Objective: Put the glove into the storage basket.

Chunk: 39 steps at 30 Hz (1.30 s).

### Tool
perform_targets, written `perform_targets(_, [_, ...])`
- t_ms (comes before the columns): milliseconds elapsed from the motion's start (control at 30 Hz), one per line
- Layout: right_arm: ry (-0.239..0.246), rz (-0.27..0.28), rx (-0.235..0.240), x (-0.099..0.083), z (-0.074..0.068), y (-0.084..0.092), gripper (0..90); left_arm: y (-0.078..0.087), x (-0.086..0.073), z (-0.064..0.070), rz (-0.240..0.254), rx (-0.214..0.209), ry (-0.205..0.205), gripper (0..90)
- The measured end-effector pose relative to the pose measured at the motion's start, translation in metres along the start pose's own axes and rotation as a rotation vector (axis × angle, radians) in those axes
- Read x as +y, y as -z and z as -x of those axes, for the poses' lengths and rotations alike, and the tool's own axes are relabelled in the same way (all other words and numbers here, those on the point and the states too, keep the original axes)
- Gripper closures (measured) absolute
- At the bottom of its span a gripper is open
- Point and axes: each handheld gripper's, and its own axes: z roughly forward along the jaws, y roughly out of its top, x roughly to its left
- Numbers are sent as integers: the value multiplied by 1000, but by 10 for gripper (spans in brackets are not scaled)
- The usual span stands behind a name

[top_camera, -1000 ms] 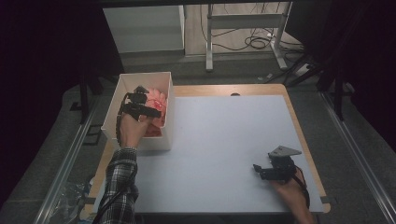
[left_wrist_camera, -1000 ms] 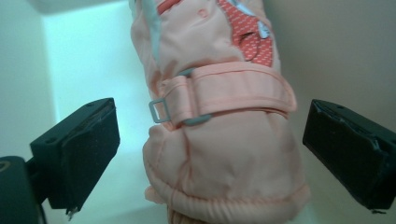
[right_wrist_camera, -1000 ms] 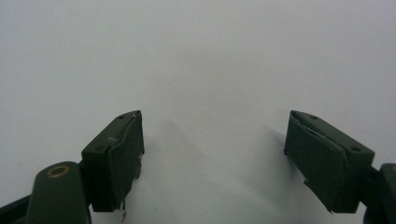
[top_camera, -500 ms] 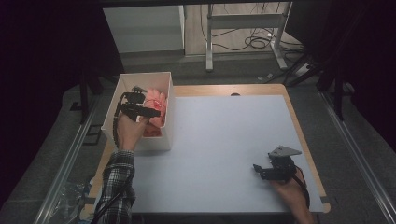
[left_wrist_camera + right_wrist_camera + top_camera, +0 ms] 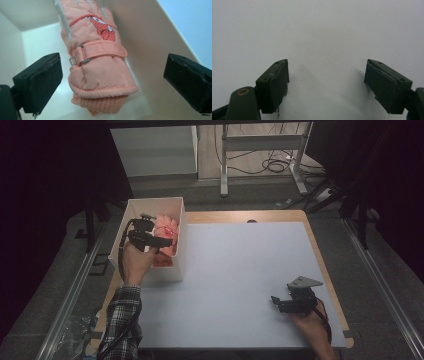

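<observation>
A pink padded glove [image 5: 100,70] with a strap and knitted cuff leans on the inner wall of a white box [image 5: 150,37]. My left gripper [image 5: 112,68] is open, with its two black jaws spread wide on either side of the glove's cuff and not touching it. In the high view the left gripper [image 5: 156,239] hovers over the white box [image 5: 150,202] at the table's left edge, with the glove [image 5: 167,227] inside. My right gripper [image 5: 276,302] rests low at the table's front right, open, with nothing between its jaws [image 5: 327,72].
The white table top [image 5: 240,265] stretches between the box and the right hand. Its wooden rim [image 5: 325,265] shows on the right. Beyond the far edge stand a metal frame [image 5: 260,150], floor cables [image 5: 272,165] and a white cabinet [image 5: 155,152].
The left hand and its gripper have risen slightly over the box. The right hand has stayed still.
</observation>
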Motion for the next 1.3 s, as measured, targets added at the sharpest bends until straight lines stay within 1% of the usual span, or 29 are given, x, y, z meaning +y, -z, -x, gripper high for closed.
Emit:
perform_targets(167, [0,0,0,0,0,0,202,8,0,5,27,-14,-15,15])
perform_targets(333, [1,0,0,0,0,0,201,16,-1,9,55,-20,-51,12])
perform_targets(567, [1,0,0,0,0,0,201,26,-2,15,83,-43,-69,14])
perform_targets(700, [1,0,0,0,0,0,202,31,-2,22,96,-61,-88,16])
perform_targets(833, [1,1,0,0,0,0,202,35,-3,32,115,-92,-112,16])
perform_targets(1033, [1,1,0,0,0,0,202,38,-5,50,136,-125,-157,16])
perform_targets(1300, [0,1,0,0,0,0,201,38,-9,73,147,-161,-224,16])
